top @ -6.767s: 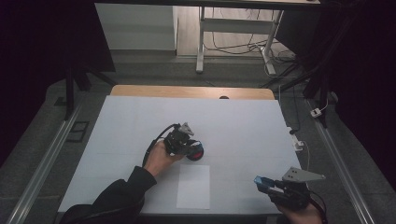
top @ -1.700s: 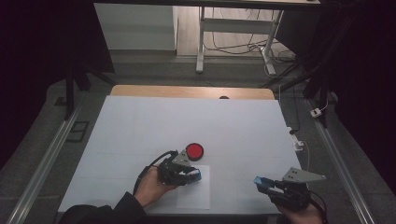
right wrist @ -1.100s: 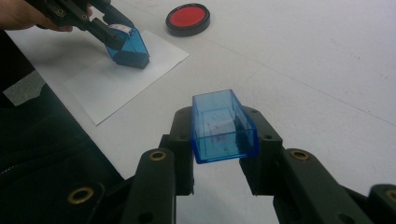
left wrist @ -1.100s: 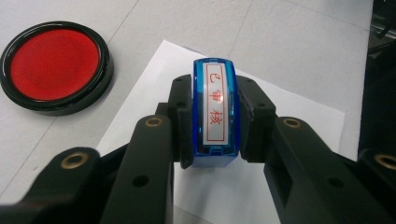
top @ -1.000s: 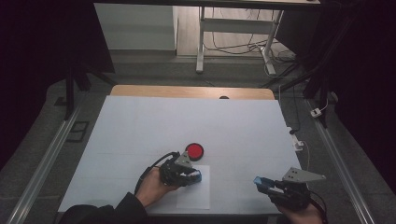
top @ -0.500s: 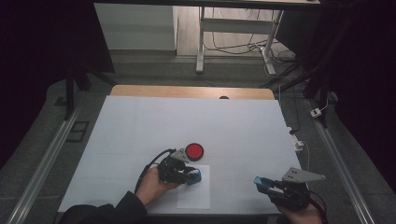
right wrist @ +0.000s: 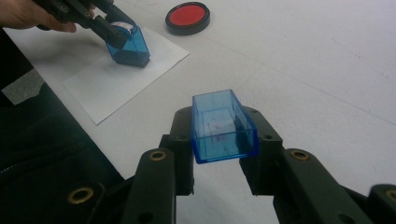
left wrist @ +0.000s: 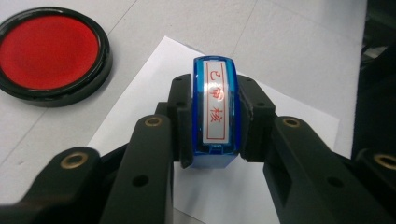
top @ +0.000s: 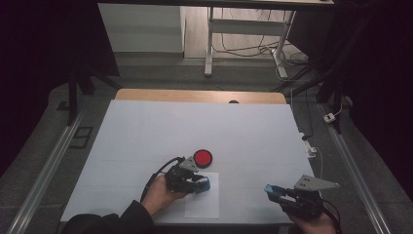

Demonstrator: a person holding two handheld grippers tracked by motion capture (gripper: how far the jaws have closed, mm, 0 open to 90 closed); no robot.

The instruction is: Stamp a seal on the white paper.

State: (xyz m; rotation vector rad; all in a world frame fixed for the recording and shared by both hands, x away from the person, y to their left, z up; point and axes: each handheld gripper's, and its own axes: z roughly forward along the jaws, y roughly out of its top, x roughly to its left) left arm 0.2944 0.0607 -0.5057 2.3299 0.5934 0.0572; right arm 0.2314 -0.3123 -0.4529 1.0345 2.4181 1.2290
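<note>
The left gripper [top: 202,184] clamped a blue stamp [left wrist: 215,109] onto white paper [top: 203,204] beside a red ink pad [top: 202,158]; the right gripper [right wrist: 219,130] clasped the stamp's blue cap [right wrist: 223,126].

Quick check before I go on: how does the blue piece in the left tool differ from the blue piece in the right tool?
The stamp in the left tool bears a white label with red characters; the cap in the right tool is a hollow open shell with no label. The stamp presses down on the white paper; the cap is held off the paper, over the table. Both are clear blue plastic, each clamped between its tool's jaws.
</note>
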